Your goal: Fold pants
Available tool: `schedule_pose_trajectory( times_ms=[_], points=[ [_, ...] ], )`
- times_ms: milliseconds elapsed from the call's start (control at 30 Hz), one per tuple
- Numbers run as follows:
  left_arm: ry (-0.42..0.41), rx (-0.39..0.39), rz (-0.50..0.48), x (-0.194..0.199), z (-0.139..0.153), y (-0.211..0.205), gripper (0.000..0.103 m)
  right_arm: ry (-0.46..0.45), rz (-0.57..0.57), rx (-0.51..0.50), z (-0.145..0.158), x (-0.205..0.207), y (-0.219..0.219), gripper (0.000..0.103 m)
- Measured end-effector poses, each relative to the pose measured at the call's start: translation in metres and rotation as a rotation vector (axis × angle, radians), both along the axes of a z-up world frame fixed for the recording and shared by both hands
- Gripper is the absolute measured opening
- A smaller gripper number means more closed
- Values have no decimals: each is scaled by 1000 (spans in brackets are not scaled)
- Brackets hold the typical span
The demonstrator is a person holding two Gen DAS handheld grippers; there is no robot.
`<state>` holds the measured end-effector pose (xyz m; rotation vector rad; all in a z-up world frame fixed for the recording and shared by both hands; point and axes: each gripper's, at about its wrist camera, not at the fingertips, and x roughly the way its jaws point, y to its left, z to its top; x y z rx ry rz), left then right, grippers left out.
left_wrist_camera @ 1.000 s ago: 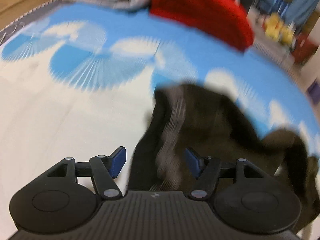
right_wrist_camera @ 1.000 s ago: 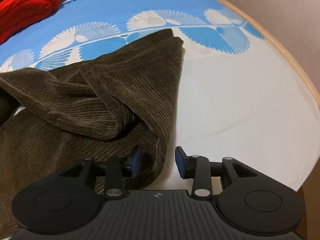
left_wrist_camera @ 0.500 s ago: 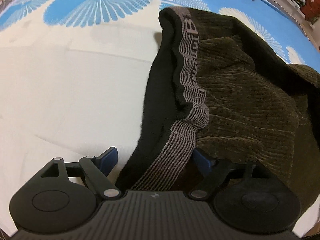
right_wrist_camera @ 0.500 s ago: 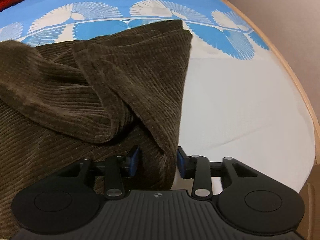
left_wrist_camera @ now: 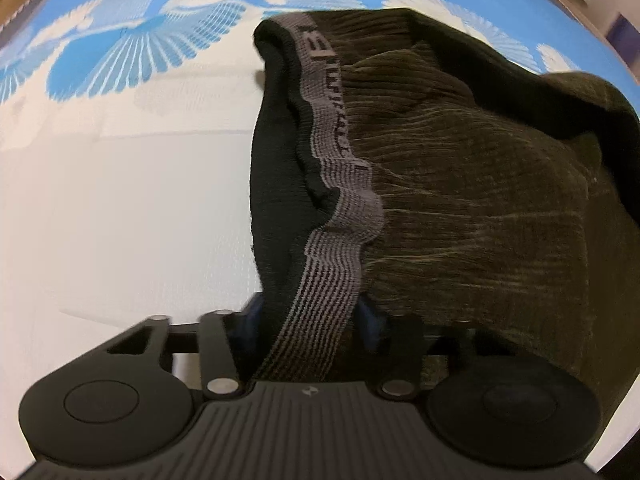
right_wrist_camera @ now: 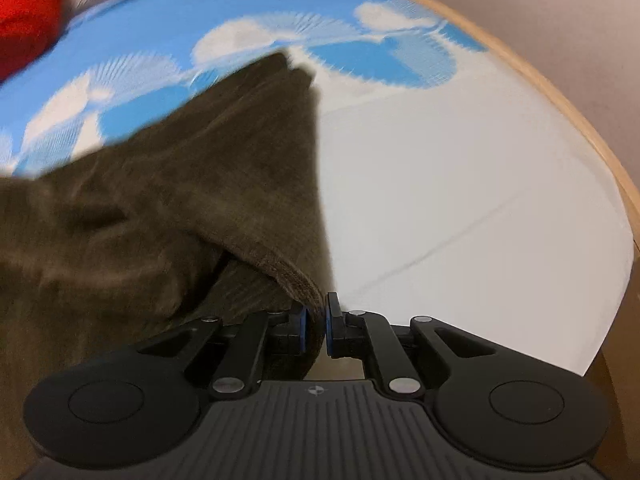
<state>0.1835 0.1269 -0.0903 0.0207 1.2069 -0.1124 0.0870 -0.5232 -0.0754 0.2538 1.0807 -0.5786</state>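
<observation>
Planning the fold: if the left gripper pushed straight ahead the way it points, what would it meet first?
The left gripper would likely meet the pants first: their grey waistband already lies between its fingers and runs ahead.

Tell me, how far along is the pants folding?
Early. Both ends are gripped: the left gripper pinches the grey striped waistband of the brown corduroy pants, the right gripper a leg edge. The cloth lies rumpled on the blue-and-white sheet; no neat fold shows.

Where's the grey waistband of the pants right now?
In the left wrist view the grey waistband runs down the middle, between the black lining on its left and brown corduroy on its right, its lower end between the left tool's fingers.
</observation>
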Motion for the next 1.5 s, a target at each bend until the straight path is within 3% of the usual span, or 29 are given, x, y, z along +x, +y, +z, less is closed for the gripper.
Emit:
schedule_pose_trajectory(
  times_ms=[100, 300, 500, 600, 667, 767, 900, 1000, 1100, 1267, 1333, 1500],
  points=[
    [-29, -7, -3, -7, 10, 5, 30, 10, 29, -14, 2, -1, 5, 9],
    [-105, -20, 55, -23, 44, 31, 24, -45, 88, -14, 14, -2, 21, 8],
    [-65, 36, 104, -41, 55, 56, 24, -143, 192, 55, 32, -6, 31, 8],
    [-30, 71, 85, -43, 50, 50, 25, -96, 185, 46, 31, -11, 27, 7],
    [-26, 93, 71, -43, 50, 45, 26, 12, 116, 33, 18, -16, 13, 7],
    [-8, 125, 58, -38, 44, 36, 27, 73, 82, 110, 7, -27, -3, 7],
    [35, 160, 58, -29, 31, 29, 35, 110, 155, 100, 4, -31, -3, 7],
    [66, 161, 91, -22, 26, 34, 43, 72, 199, 85, 11, -31, -1, 10],
    [72, 147, 124, -14, 26, 42, 48, -27, 198, 56, 27, -34, -2, 16],
    [70, 84, 192, -9, 32, 52, 55, -235, 230, -44, 44, -41, -1, 37],
    [80, 89, 201, -7, 30, 53, 69, -229, 273, -78, 40, -36, 5, 37],
    [92, 48, 133, -7, 24, 46, 71, -178, 401, -138, 20, -6, 25, 37]
  ],
)
